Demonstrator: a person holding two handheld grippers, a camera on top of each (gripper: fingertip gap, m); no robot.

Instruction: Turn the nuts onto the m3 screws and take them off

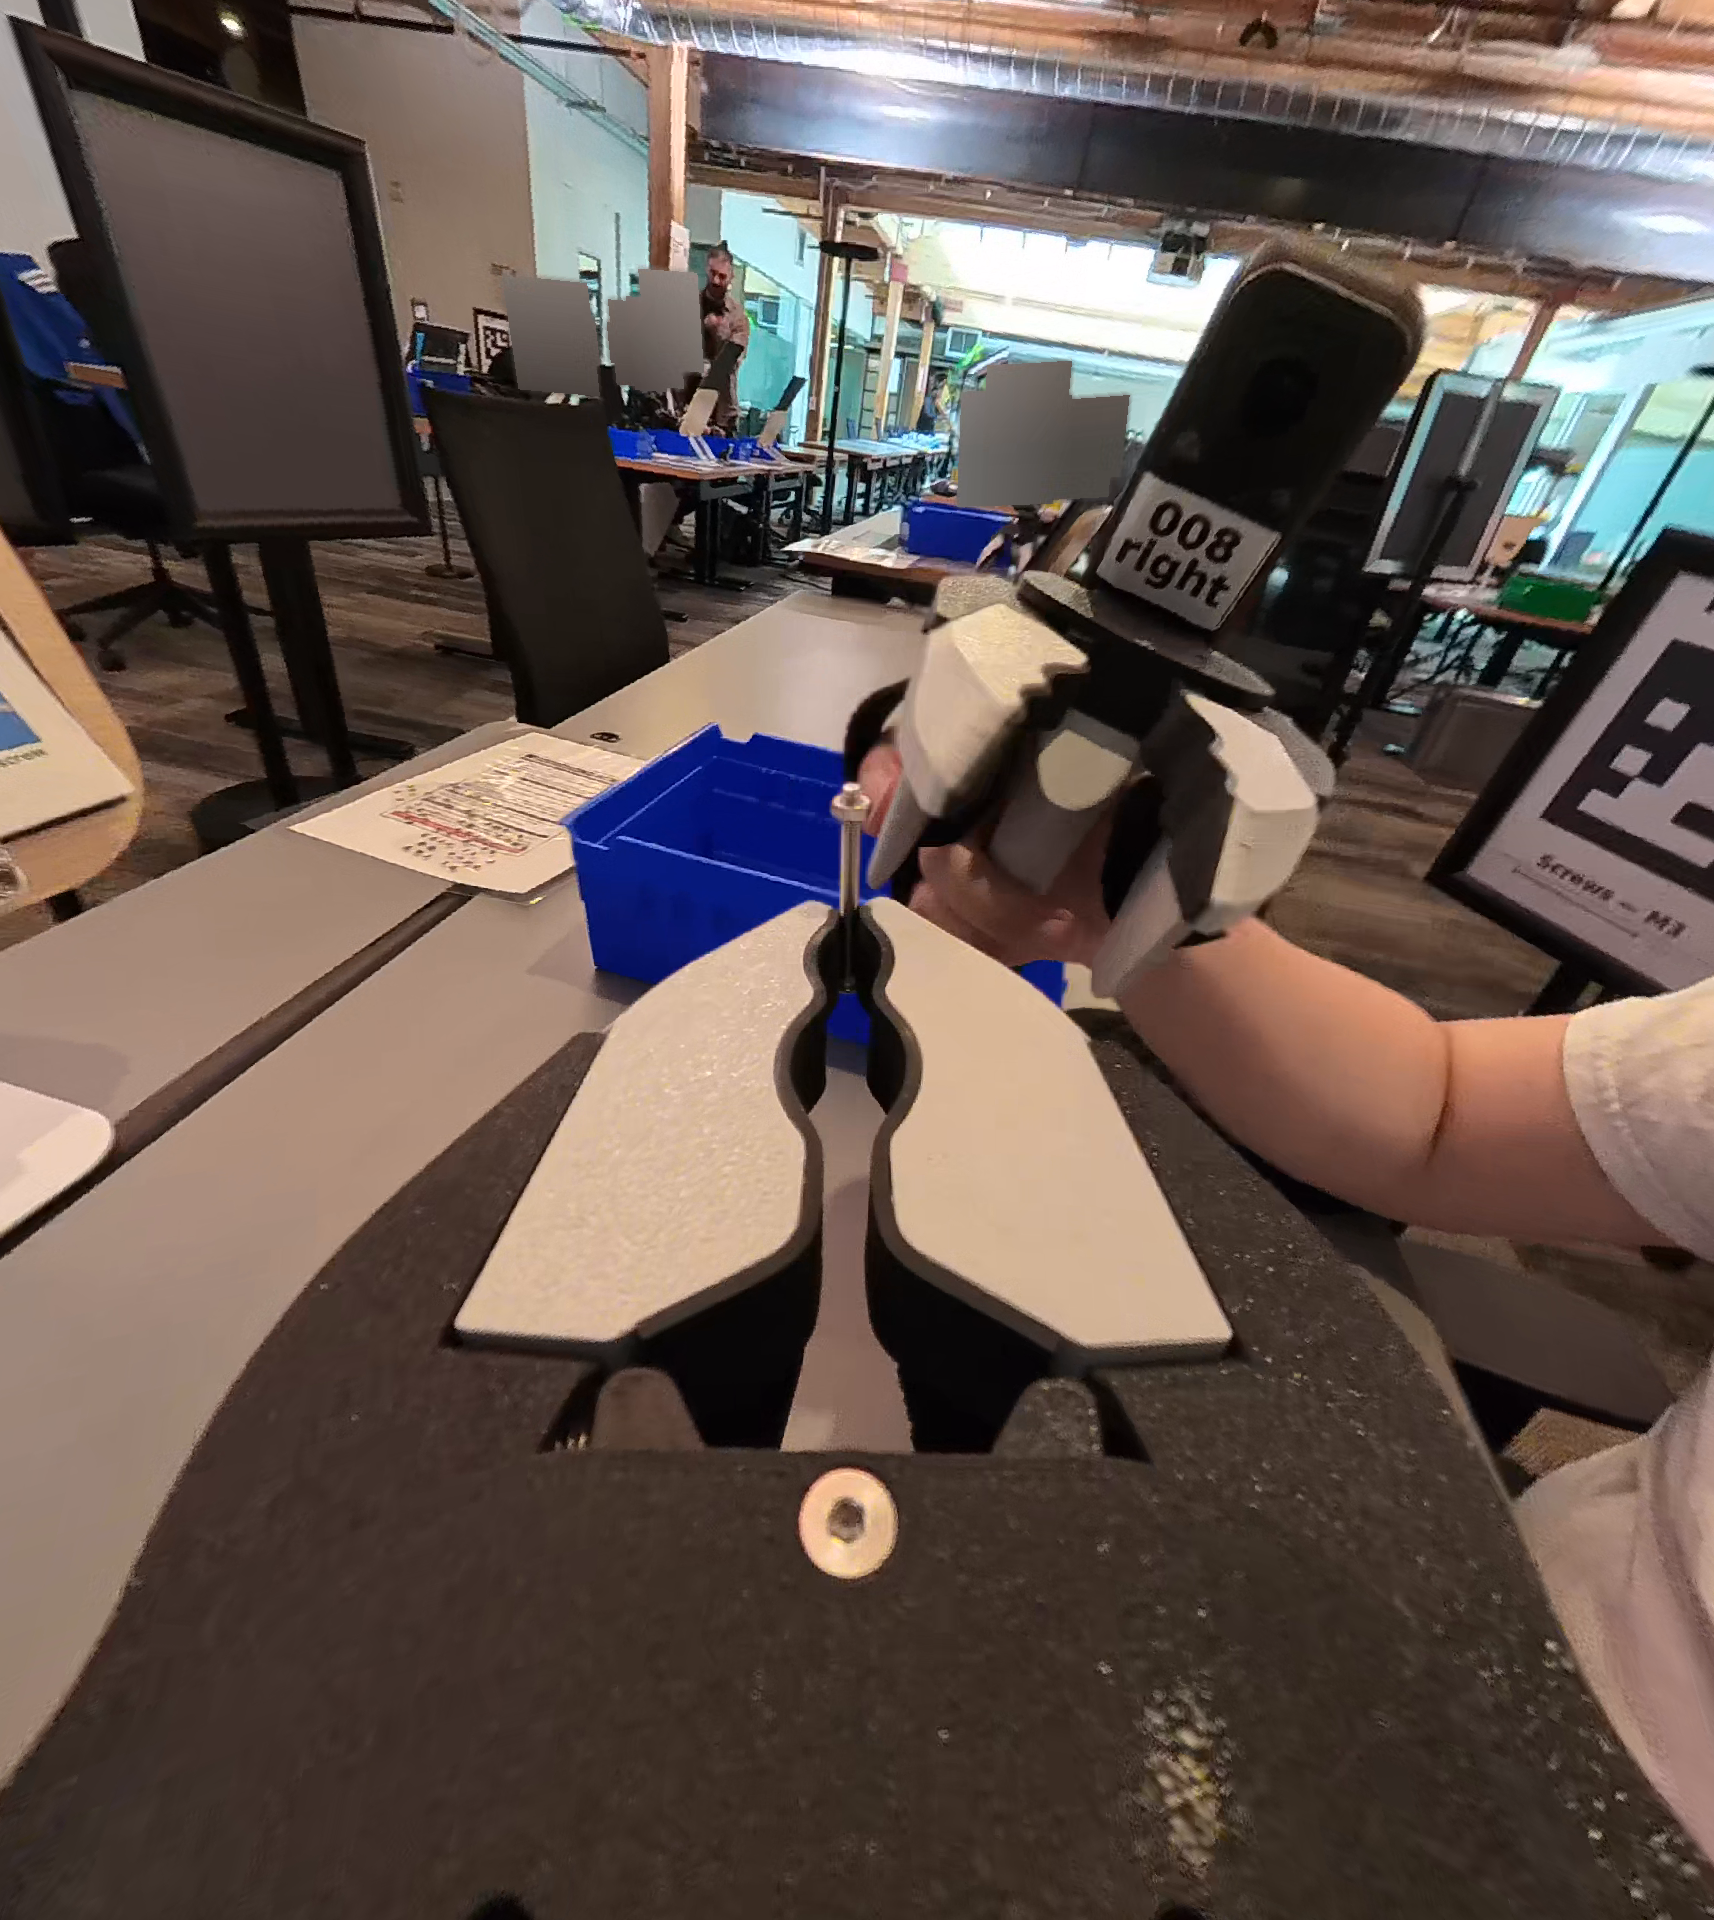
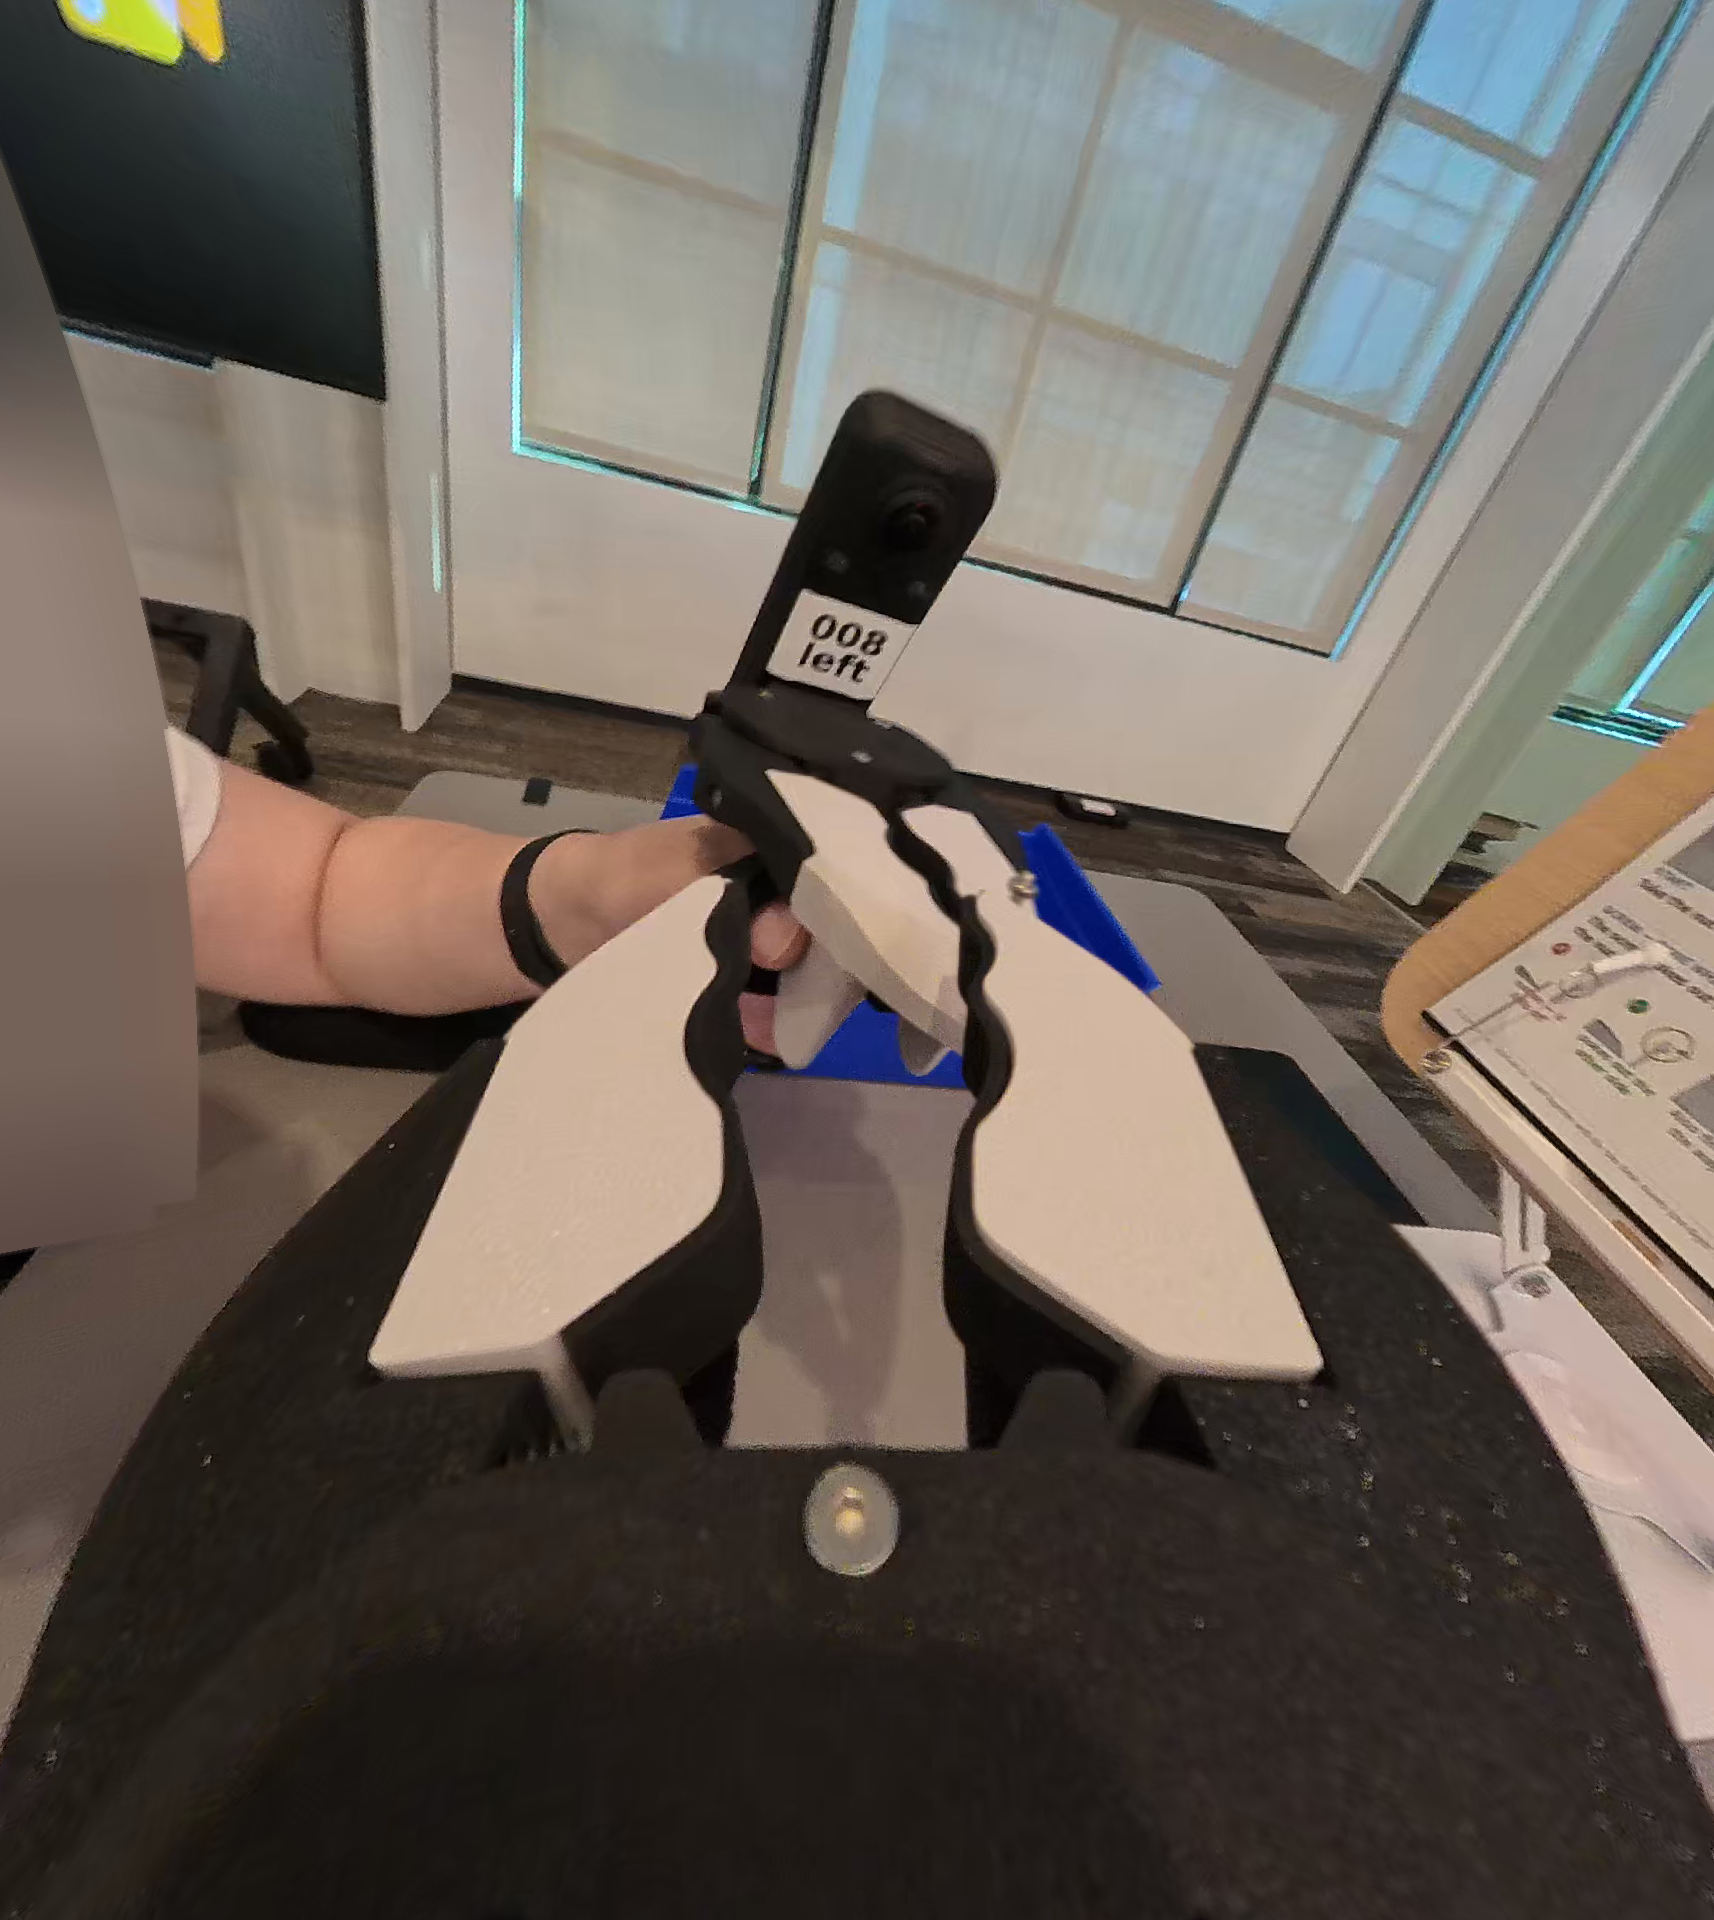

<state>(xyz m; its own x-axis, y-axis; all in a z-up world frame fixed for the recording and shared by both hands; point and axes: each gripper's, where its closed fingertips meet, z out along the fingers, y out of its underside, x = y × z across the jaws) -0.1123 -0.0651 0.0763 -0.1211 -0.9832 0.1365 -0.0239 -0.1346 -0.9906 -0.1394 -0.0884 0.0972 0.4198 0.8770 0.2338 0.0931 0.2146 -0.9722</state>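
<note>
- Left gripper pinches a screw upright, nut on top, over the blue bin.
- Right gripper, jaws apart, empty; only the right wrist view shows this gap clearly.

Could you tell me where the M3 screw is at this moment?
In the left wrist view, the screw stands upright, clamped between the left gripper fingertips, above the blue bin, beside the right gripper.

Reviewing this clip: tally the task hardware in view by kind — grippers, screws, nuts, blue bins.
Grippers: 2 (left gripper, right gripper)
Screws: 1 (screw, clamped upright in the left gripper)
Nuts: 1 (nut, at the screw's top end)
Blue bins: 1 (blue bin)
Total: 5
</note>
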